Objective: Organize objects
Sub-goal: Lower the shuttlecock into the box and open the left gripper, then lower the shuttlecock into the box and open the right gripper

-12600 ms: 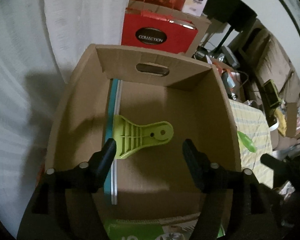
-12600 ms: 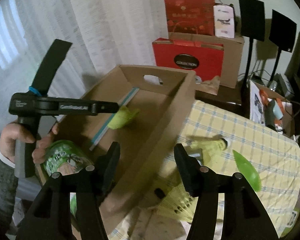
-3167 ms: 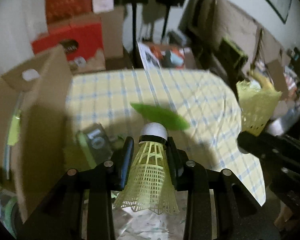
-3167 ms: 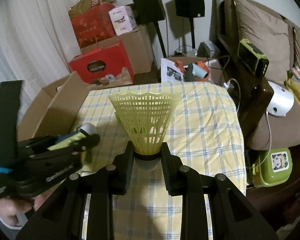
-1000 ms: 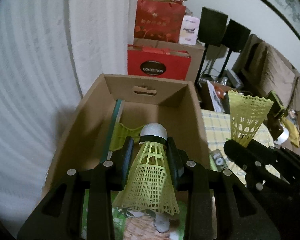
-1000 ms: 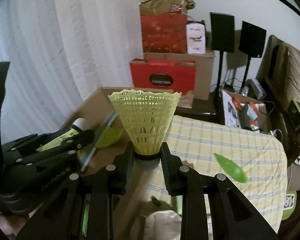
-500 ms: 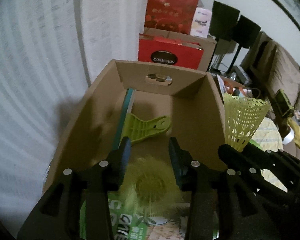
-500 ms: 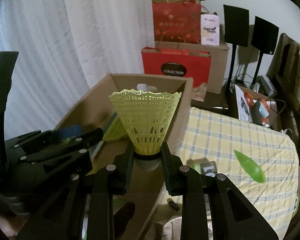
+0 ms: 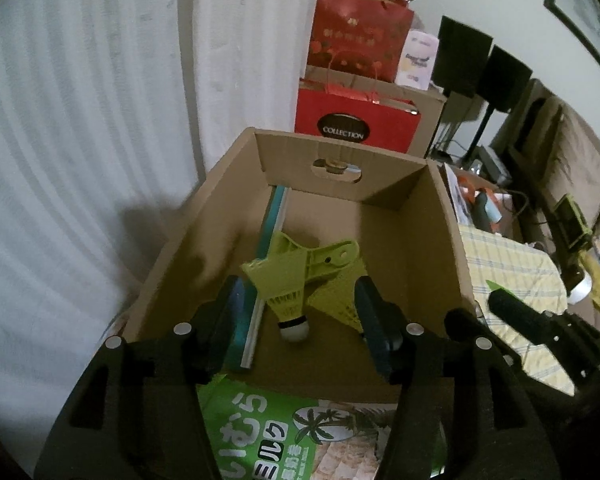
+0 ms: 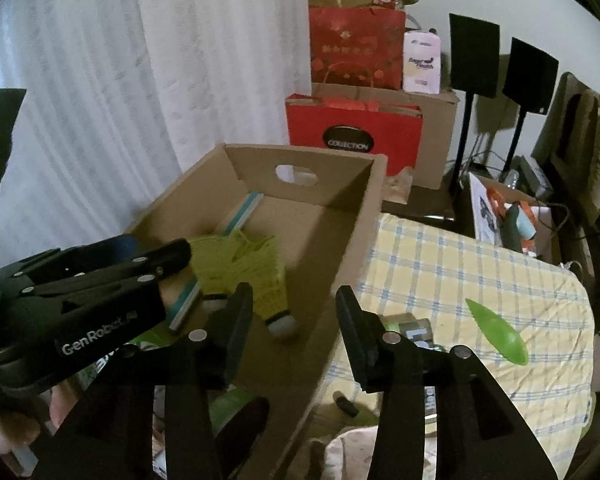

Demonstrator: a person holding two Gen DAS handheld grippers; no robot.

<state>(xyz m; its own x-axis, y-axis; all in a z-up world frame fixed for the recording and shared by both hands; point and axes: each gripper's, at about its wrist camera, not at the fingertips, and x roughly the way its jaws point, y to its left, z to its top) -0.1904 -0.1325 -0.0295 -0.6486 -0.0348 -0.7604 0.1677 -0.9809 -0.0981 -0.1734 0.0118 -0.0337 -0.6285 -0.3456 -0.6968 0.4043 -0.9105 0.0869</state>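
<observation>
An open cardboard box (image 9: pixel 448 224) holds two yellow-green shuttlecocks. One shuttlecock (image 9: pixel 284 280) lies with its white cork toward me; the other (image 9: pixel 340 300) lies to its right. They rest on a green plastic clip (image 9: pixel 332 258) beside a teal-edged flat board (image 9: pixel 274 216). My left gripper (image 9: pixel 298 320) is open and empty just above the box's near end. In the right wrist view my right gripper (image 10: pixel 294 320) is open and empty over the box's right wall (image 10: pixel 356 240), with a shuttlecock (image 10: pixel 266 284) below it.
A yellow checked tablecloth (image 10: pixel 460 272) lies right of the box, with a green spoon (image 10: pixel 496 330) and a small dark pack (image 10: pixel 412 330) on it. A green printed package (image 9: pixel 260 432) lies under the left gripper. Red bags (image 9: pixel 356 120), speakers and curtains stand behind.
Both shuttlecocks left the grippers and now lie in the box. The left one was falling half a second ago. The right gripper has opened and is empty.
</observation>
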